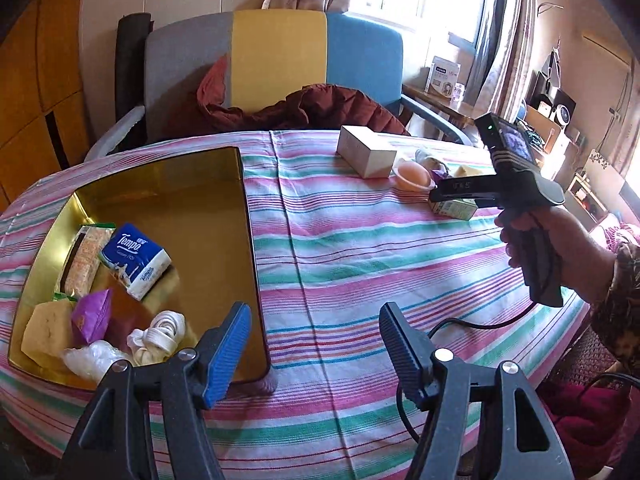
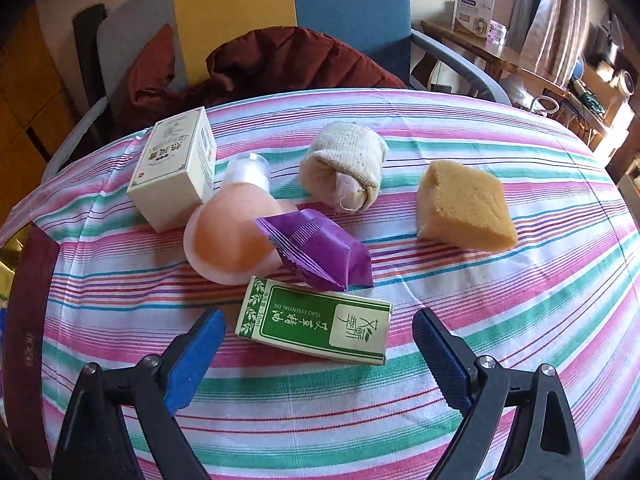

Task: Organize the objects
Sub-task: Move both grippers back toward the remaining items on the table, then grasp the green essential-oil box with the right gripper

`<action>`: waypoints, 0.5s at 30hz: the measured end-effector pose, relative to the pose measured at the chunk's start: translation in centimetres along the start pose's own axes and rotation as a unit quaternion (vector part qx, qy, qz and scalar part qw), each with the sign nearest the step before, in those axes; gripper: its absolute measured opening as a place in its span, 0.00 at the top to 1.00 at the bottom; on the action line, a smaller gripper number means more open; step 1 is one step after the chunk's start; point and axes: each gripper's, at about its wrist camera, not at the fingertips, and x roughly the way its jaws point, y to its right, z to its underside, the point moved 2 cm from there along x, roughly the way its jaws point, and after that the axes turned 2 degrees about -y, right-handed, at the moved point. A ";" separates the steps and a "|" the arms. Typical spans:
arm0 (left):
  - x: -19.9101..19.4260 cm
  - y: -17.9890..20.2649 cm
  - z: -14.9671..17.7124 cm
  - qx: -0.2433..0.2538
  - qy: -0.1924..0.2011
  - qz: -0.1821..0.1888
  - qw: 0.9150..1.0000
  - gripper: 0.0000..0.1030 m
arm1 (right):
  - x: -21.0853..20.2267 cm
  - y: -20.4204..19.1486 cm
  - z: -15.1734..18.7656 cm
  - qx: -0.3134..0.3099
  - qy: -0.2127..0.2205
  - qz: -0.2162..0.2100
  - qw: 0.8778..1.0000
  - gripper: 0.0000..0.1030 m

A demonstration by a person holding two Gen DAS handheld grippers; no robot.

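Note:
A gold tray (image 1: 168, 184) lies at the left of the striped table and holds a Tempo tissue pack (image 1: 134, 260), a cracker pack (image 1: 84, 256), a yellow sponge (image 1: 42, 330), a purple sachet (image 1: 92, 314) and a white cloth knot (image 1: 160, 336). My left gripper (image 1: 314, 322) is open and empty above the tray's near right corner. My right gripper (image 2: 316, 332) is open, its jaws standing either side of a green essential oil box (image 2: 316, 326). Beyond the box lie a purple sachet (image 2: 320, 254), a peach jelly cup (image 2: 228, 240), a white carton (image 2: 176, 172), a rolled sock (image 2: 348, 164) and a yellow sponge (image 2: 464, 204).
A chair (image 1: 276, 64) with a dark red jacket (image 1: 312, 110) stands behind the table. A wooden side table (image 2: 488, 52) with a white box is at the back right. The striped cloth (image 1: 360, 260) covers the table between the tray and the loose objects.

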 end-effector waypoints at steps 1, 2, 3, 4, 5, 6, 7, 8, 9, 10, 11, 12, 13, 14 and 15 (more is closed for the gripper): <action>0.1 0.1 -0.1 0.000 0.000 0.001 1.000 0.34 | 0.4 0.0 -0.1 -0.001 -0.005 0.003 1.000 0.20; 0.1 0.3 -0.2 0.001 -0.001 0.002 1.000 0.34 | 0.6 0.1 0.1 0.000 -0.010 0.000 1.000 0.23; 0.3 0.5 -0.2 0.003 -0.003 0.002 1.000 0.34 | 0.7 0.1 0.1 -0.001 -0.012 -0.003 1.000 0.25; 0.3 0.8 -0.3 0.006 -0.004 0.002 1.000 0.34 | 0.7 0.3 0.2 -0.003 -0.011 -0.006 1.000 0.25; 0.5 1.1 -0.3 0.011 -0.006 0.002 1.000 0.34 | 0.6 0.4 0.2 -0.007 -0.009 -0.008 1.000 0.26; 0.6 1.4 -0.4 0.015 -0.007 0.002 1.000 0.34 | 0.3 0.5 0.7 -0.011 -0.008 -0.008 1.000 0.26; 0.7 1.7 -0.4 0.019 -0.008 0.002 1.000 0.34 | 0.2 0.7 0.9 -0.013 -0.010 -0.010 1.000 0.27; 0.8 2.0 -0.5 0.023 -0.009 0.004 1.000 0.34 | 0.0 0.9 1.2 -0.014 -0.011 -0.014 1.000 0.27; 0.9 2.3 -0.7 0.027 -0.009 0.006 1.000 0.34 | -0.1 1.2 1.4 -0.018 -0.013 -0.017 1.000 0.27; 1.1 2.6 -0.8 0.032 -0.011 0.007 0.999 0.34 | -0.2 1.4 1.6 -0.024 -0.016 -0.018 0.999 0.27; 1.4 2.9 -1.0 0.036 -0.013 0.008 0.999 0.34 | -0.3 1.8 1.8 -0.029 -0.019 -0.017 0.999 0.27; 1.7 3.2 -1.2 0.039 -0.014 0.010 0.999 0.34 | -0.5 2.3 2.1 -0.034 -0.022 -0.017 0.999 0.27; 2.0 3.6 -1.4 0.041 -0.016 0.013 0.999 0.34 | -0.7 2.8 2.4 -0.035 -0.026 -0.018 0.999 0.27; 2.3 3.9 -1.6 0.043 -0.018 0.017 0.999 0.34 | -0.9 3.3 2.6 -0.033 -0.030 -0.019 0.999 0.27; 2.7 4.3 -1.8 0.045 -0.020 0.020 0.999 0.34 | -1.1 3.9 2.9 -0.028 -0.035 -0.021 0.999 0.27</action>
